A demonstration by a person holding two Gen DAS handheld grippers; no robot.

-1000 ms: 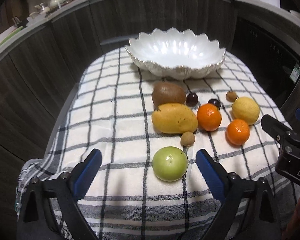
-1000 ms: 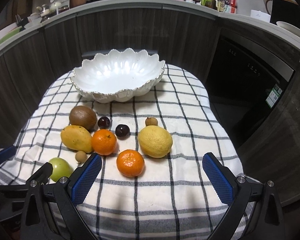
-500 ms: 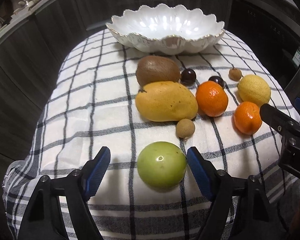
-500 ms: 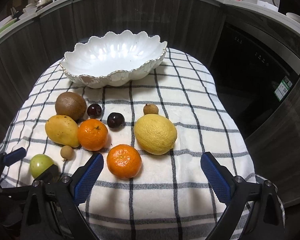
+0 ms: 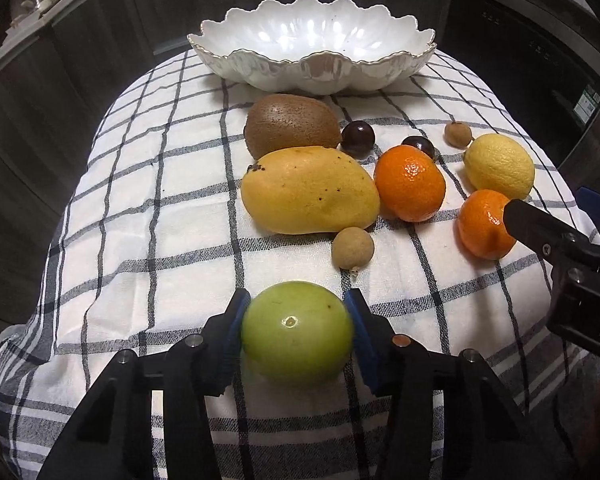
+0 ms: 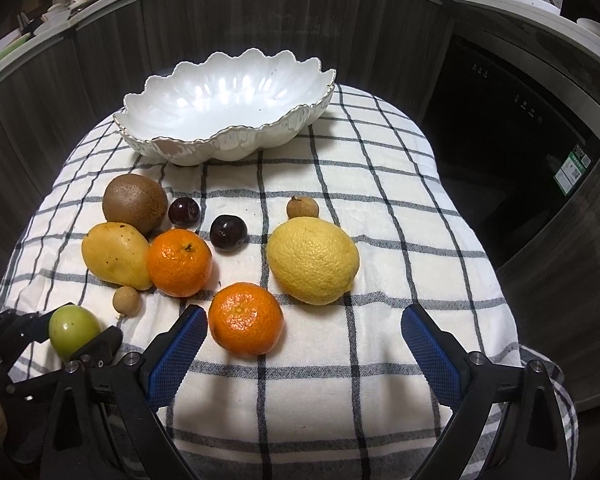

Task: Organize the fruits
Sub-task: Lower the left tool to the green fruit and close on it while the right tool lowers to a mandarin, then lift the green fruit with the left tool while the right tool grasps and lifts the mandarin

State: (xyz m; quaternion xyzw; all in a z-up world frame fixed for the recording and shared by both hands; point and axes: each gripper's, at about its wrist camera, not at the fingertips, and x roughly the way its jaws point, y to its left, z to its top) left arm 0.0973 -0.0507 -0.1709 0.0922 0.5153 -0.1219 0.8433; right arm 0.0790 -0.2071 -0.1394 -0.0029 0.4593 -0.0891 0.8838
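Note:
A green round fruit (image 5: 296, 332) lies on the checked cloth (image 5: 140, 200) at the near edge. My left gripper (image 5: 296, 305) is closing on it, and both blue pads touch its sides. A mango (image 5: 310, 190), a kiwi (image 5: 292, 124), two mandarins (image 5: 410, 184), a lemon (image 6: 312, 260), two dark cherries (image 6: 228, 232) and two small brown longans (image 5: 352, 248) lie beyond it. The white scalloped bowl (image 6: 220, 144) stands empty at the far end. My right gripper (image 6: 302, 316) is open, with the nearer mandarin (image 6: 244, 320) just inside its left finger and untouched.
The cloth drapes over a small table and falls away at the left, right and near sides. Dark wood cabinet fronts (image 6: 100, 60) curve round behind the bowl. A dark appliance (image 6: 520, 140) stands to the right. Bare cloth lies right of the lemon.
The left jaws have closed from wide apart onto the green fruit. Both grippers have come down closer to the cloth. No fruit has shifted.

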